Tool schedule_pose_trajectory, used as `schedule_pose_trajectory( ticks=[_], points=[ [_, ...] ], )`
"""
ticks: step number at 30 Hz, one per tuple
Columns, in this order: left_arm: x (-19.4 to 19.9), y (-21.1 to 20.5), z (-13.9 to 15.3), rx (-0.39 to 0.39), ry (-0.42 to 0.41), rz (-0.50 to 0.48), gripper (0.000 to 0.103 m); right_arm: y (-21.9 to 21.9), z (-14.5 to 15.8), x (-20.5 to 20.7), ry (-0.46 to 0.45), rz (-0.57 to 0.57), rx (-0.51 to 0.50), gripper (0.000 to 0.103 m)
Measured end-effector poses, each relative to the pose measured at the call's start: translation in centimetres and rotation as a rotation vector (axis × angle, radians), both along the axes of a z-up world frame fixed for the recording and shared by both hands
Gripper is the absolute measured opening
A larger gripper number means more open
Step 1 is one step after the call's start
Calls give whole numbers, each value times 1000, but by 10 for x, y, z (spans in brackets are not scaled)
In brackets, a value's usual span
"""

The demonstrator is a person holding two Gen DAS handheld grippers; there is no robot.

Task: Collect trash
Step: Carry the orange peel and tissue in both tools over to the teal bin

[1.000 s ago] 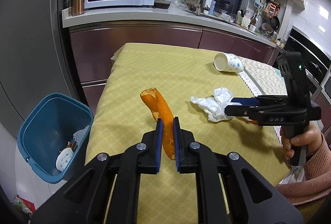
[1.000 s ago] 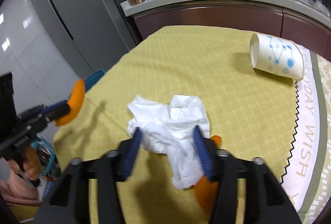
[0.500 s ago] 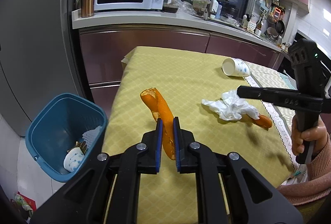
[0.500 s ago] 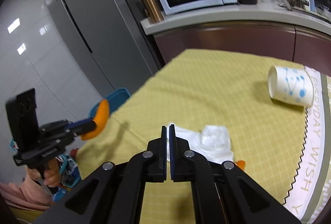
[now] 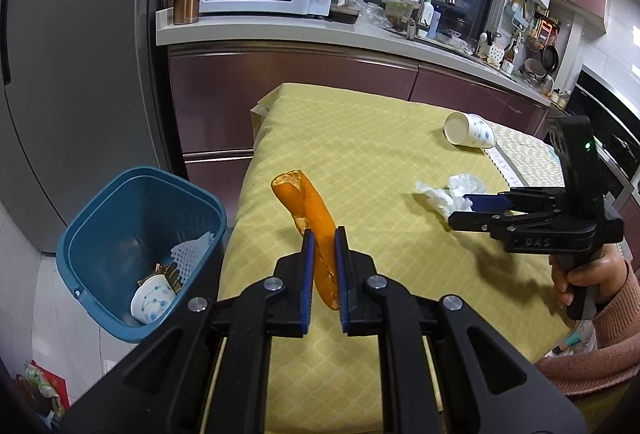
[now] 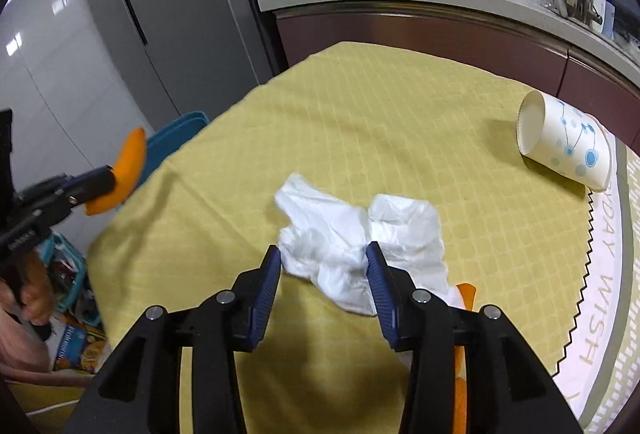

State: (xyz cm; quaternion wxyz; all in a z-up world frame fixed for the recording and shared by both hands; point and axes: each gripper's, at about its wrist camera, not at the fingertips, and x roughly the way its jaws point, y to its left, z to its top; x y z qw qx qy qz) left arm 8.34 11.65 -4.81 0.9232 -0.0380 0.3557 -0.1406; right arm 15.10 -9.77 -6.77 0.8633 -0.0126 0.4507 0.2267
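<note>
Left claw (image 5: 322, 258) was clamped on a curled orange peel (image 5: 310, 218), held off the bench (image 5: 360, 153) near its left edge, above and right of the blue bin (image 5: 100, 234); a paper cup (image 5: 152, 304) and white netting lay inside. Right claw (image 6: 324, 274) stood wide, fingers straddling the crumpled white tissue (image 6: 360, 234) on the yellow cloth. A second peel (image 6: 466, 292) showed under the tissue. Another paper cup (image 6: 564, 141) lay on its side, far right.
</note>
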Motion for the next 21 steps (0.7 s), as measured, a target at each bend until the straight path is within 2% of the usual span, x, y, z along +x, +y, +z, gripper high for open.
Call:
schedule_pose_trajectory(
  ticks=[3,9,21],
  points=[
    [1,2,0,-2,1,4,10,0,3,0,-15,2,9,14],
    [-2,6,3,1,-7,13,10,-4,18,-3,-39,7,98,11],
    [-9,18,12,12,-30,41,10,30,52,-11,-100,115,212,11]
  ],
)
